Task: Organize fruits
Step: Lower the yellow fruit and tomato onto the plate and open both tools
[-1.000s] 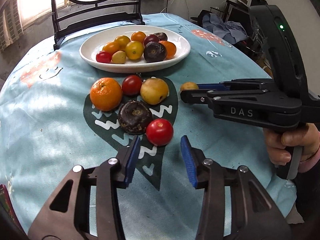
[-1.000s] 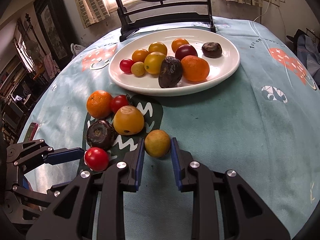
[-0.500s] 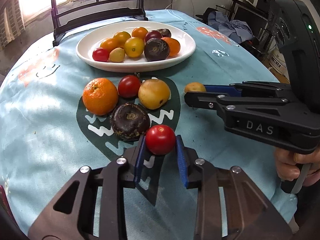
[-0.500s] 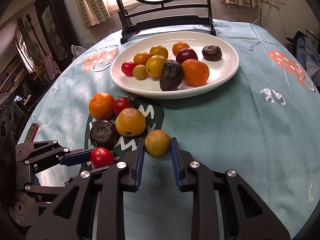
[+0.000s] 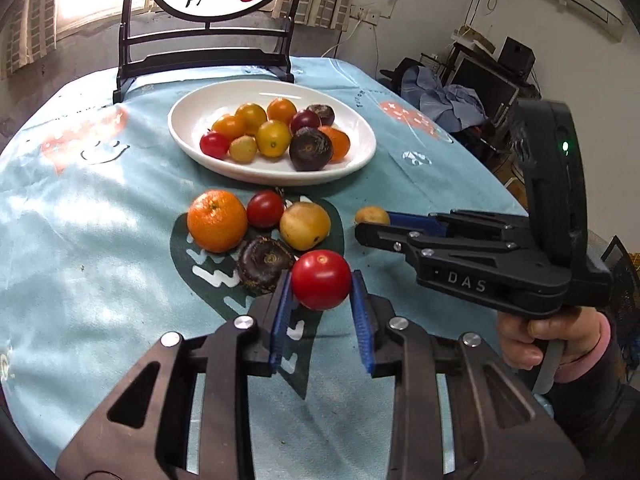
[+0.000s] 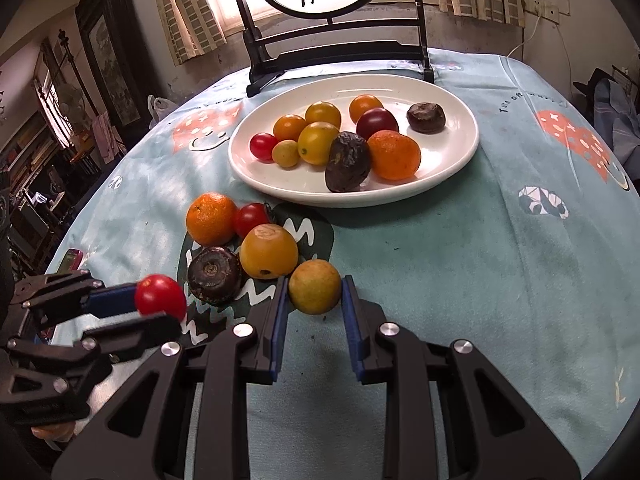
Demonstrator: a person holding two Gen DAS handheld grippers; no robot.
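My left gripper [image 5: 320, 282] is shut on a red tomato [image 5: 321, 279], held a little above the cloth; the same tomato [image 6: 160, 295] shows in the right wrist view at the lower left. My right gripper [image 6: 314, 289] is shut on a small yellow-green fruit [image 6: 315, 286] that rests on the cloth; that fruit [image 5: 372, 215] peeks past the right gripper's tips in the left wrist view. Loose on the cloth lie an orange [image 5: 217, 220], a second red tomato [image 5: 265, 209], a yellow fruit [image 5: 305, 225] and a dark brown fruit [image 5: 264, 264]. The white plate [image 5: 192, 136] behind holds several fruits.
A black chair [image 5: 204, 52] with a round painted back stands behind the plate. The round table's light blue cloth [image 6: 500, 272] drops off at the right edge. A hand [image 5: 552, 336] grips the right gripper's handle. A phone [image 6: 70, 260] lies at the left table edge.
My left gripper closed on the red tomato and lifted it off the cloth. The right gripper stayed shut on the small yellow-green fruit, in place.
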